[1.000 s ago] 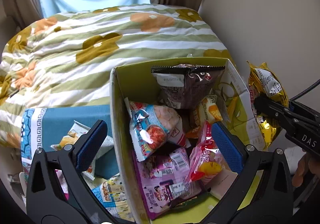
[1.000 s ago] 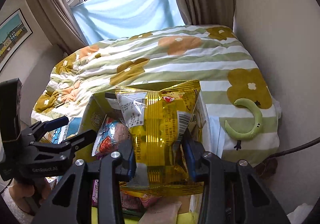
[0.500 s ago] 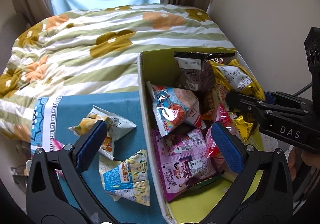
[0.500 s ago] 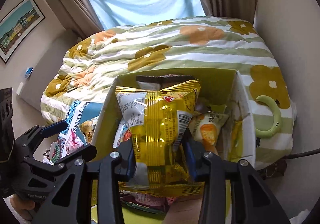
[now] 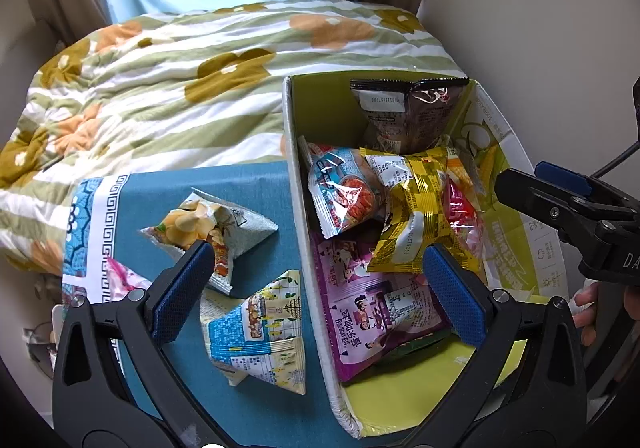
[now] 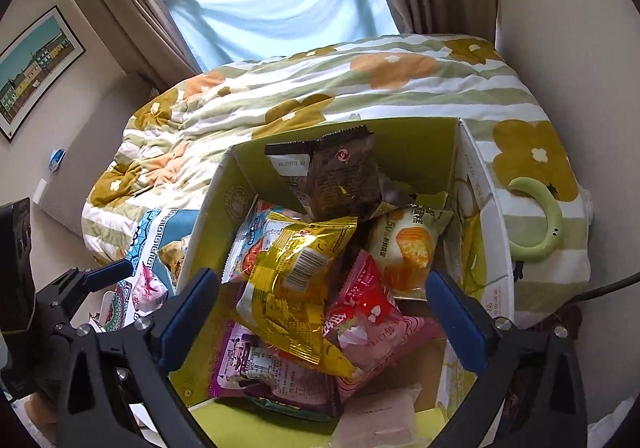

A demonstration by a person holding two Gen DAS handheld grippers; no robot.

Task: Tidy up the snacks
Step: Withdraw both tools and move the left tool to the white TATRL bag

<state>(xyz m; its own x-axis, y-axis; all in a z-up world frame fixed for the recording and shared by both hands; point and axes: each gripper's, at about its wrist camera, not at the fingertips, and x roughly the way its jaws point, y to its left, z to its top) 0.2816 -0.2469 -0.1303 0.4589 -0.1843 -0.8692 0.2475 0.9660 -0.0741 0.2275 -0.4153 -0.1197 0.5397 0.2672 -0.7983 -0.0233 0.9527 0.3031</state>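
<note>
Currently held in stock, by place:

Box [image 6: 416,146]: green-lined cardboard, open at the top, standing on the bed against the flowered quilt [image 5: 160,88]. Contents, piled loose:
- gold packet [image 6: 296,288], lying free on top of the heap, tilted, barcode upward; resting across the blue-and-red packet [image 5: 344,192] and the red strawberry packet [image 6: 364,308].
- dark brown packet [image 6: 332,176], upright against the far wall.
- pale packet with an orange picture [image 6: 408,248], toward the right wall.
- purple packet [image 5: 376,308], flat beneath the rest.

Blue cloth [image 5: 248,176], spread just left of the box:
- pyramid-shaped packet with a chip picture [image 5: 208,224], lying on its side.
- pyramid-shaped blue-and-white packet [image 5: 260,332], nearer the camera, close beside the box wall.
- pink packet [image 5: 120,276], mostly hidden behind the left finger.

Right gripper [image 6: 324,320]: jaws just opened to full width, blue pads well clear of the gold packet on both sides, nothing gripped; poised above the near part of the box, pointing down into it.

Left gripper [image 5: 320,292]: jaws spread wide, empty; one pad over the cloth, the other over the box interior, straddling the left wall.

Also noted: green crescent-shaped toy [image 6: 540,224] on the quilt right of the box; framed picture [image 6: 36,64] on the left wall; fingers of a hand [image 5: 588,308] behind the right gripper's handle.
</note>
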